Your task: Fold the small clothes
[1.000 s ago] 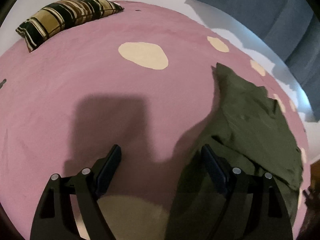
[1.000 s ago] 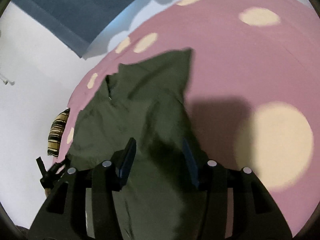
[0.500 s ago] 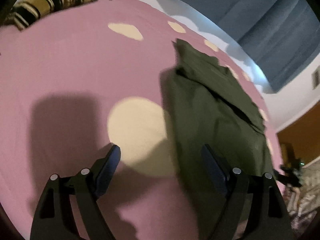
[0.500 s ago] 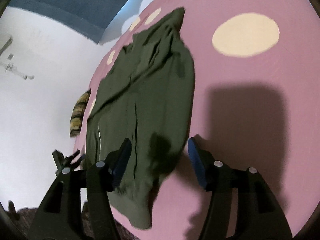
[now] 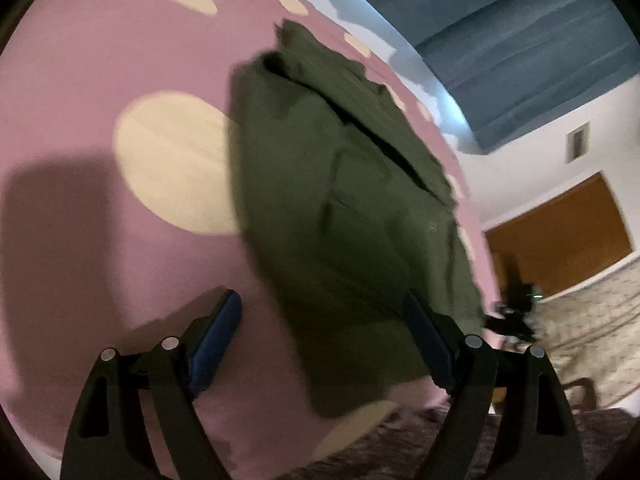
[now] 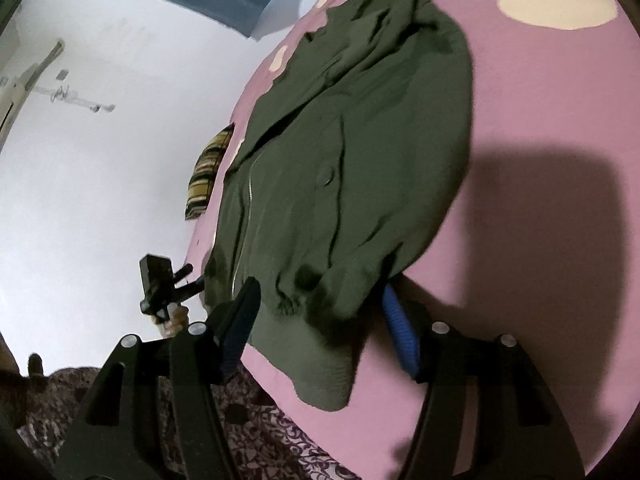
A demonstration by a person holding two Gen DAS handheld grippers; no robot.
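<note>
**Green garment flat on pink sheet, both grippers open**

Pink sheet [image 5: 100, 60] with cream dots as work surface; white wall and blue curtain [image 5: 500, 40] at upper right of left wrist view, orange-brown panel [image 5: 560, 232] at right.

Garment [image 5: 340, 200]: dark green, spread flat, centre to upper centre of left wrist view; one edge overlapping large cream dot [image 5: 172, 160]. In right wrist view, garment [image 6: 360, 140] running from top centre down to lower centre, ribbed hem at sheet edge. Striped pillow [image 6: 206, 172] beside it at left centre.

Left gripper [image 5: 320, 340]: fingers wide apart, nothing clamped; left finger over bare sheet, right finger over garment's lower edge.

Right gripper [image 6: 320, 320]: fingers apart, just been opening; garment hem lying between them, pads not pressing on it. Contact between right pad and cloth edge: cannot tell.

Patterned fabric [image 6: 240, 420] along bottom of right wrist view, below sheet edge.
</note>
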